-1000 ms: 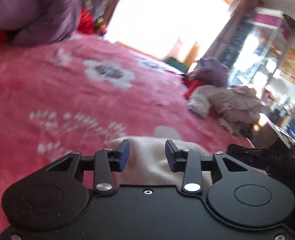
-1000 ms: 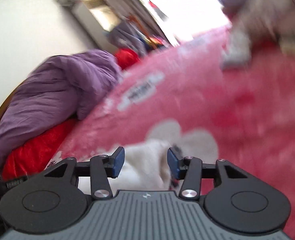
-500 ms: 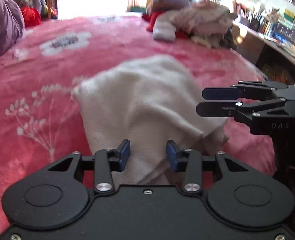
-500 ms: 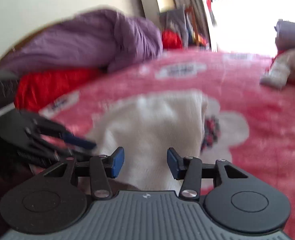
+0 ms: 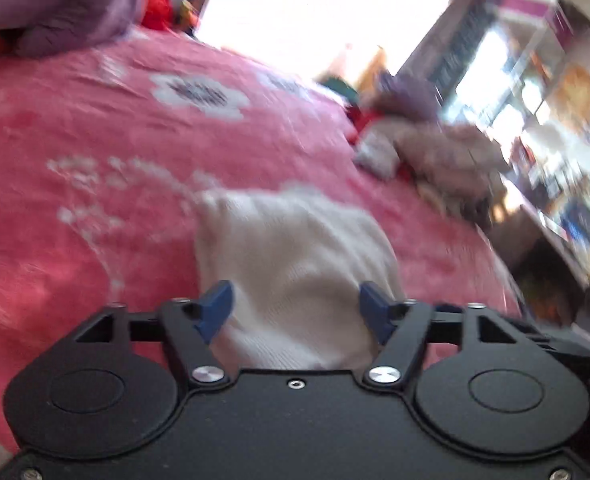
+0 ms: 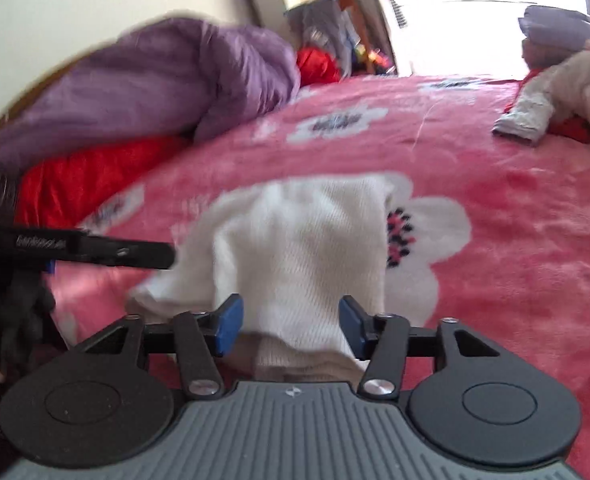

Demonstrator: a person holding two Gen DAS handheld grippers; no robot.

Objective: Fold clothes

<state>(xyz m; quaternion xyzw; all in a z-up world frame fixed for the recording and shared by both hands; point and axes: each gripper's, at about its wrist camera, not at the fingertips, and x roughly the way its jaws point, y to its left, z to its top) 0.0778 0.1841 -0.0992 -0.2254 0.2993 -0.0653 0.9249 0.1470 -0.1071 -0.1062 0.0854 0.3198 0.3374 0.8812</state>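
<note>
A cream knit garment (image 5: 295, 248) lies folded in a small bundle on the pink flowered blanket (image 5: 95, 140). My left gripper (image 5: 295, 304) sits low over the garment's near end. Its jaws are opening, and the blue pads stand apart on either side of the cloth without pressing it. In the right wrist view the same garment (image 6: 295, 240) runs away from my right gripper (image 6: 291, 322). Its jaws are also opening, with the cloth's near edge between the pads. The left gripper's fingers (image 6: 135, 252) reach in from the left beside the garment.
A purple duvet (image 6: 155, 80) and a red cloth (image 6: 95, 172) are heaped along the bed's left side. A pile of loose clothes (image 5: 435, 152) sits at the far right of the bed (image 6: 495, 280). Cluttered shelves (image 5: 555, 120) stand beyond the right edge.
Both grippers' jaws stand much wider than before. The left wrist view has swung and tilted. The garment now lies low and bundled between both pairs of pads.
</note>
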